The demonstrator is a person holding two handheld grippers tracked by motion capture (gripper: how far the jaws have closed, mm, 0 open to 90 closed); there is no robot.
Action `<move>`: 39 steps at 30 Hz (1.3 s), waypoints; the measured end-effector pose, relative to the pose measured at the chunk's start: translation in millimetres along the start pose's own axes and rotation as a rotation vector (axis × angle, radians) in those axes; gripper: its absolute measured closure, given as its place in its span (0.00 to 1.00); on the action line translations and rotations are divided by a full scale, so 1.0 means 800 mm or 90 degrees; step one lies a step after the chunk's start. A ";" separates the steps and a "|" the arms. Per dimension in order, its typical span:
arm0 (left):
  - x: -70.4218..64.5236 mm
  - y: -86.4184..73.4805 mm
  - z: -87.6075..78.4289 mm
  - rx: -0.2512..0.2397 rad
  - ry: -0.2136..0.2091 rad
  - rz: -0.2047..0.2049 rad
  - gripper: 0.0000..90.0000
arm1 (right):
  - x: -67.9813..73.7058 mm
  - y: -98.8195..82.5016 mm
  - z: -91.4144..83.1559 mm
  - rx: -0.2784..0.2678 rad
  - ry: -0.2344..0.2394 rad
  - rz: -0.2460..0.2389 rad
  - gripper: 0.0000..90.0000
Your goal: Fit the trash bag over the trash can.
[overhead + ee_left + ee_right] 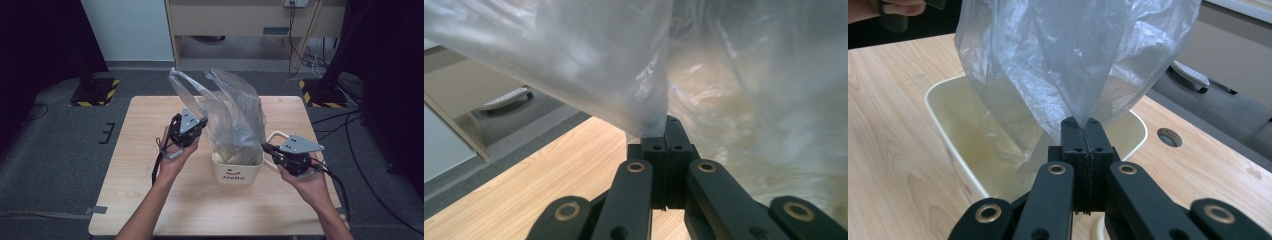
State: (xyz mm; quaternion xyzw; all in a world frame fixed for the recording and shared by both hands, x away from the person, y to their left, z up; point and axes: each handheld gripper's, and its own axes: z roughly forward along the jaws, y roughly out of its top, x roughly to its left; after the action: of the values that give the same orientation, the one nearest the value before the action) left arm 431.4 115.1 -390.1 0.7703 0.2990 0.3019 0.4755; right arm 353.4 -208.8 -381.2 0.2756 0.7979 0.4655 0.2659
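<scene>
While the clear, crinkled plastic bag (227,112) stands in the cream plastic bin (237,172), the left gripper (200,121) and right gripper (264,147) each pinch its edge.

A clear, crinkled plastic bag (230,112) stands tall, its bottom tucked inside a cream bin (236,171) marked "Hello", upright on the bench (145,165); both grippers pinch its film.
</scene>
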 end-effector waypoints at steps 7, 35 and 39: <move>0.003 -0.003 0.012 0.016 0.000 -0.016 1.00 | 0.005 -0.012 -0.011 0.002 0.003 -0.001 1.00; 0.004 -0.003 0.030 -0.025 -0.034 -0.048 0.61 | 0.013 -0.032 -0.014 0.010 0.022 -0.010 1.00; 0.009 -0.007 0.032 -0.025 -0.044 -0.083 0.51 | 0.013 -0.033 -0.014 0.007 0.025 -0.012 1.00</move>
State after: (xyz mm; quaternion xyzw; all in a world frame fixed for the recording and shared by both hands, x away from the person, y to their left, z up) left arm 454.2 108.2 -403.1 0.7495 0.3259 0.2491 0.5196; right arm 333.5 -219.5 -401.1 0.2604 0.8079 0.4643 0.2528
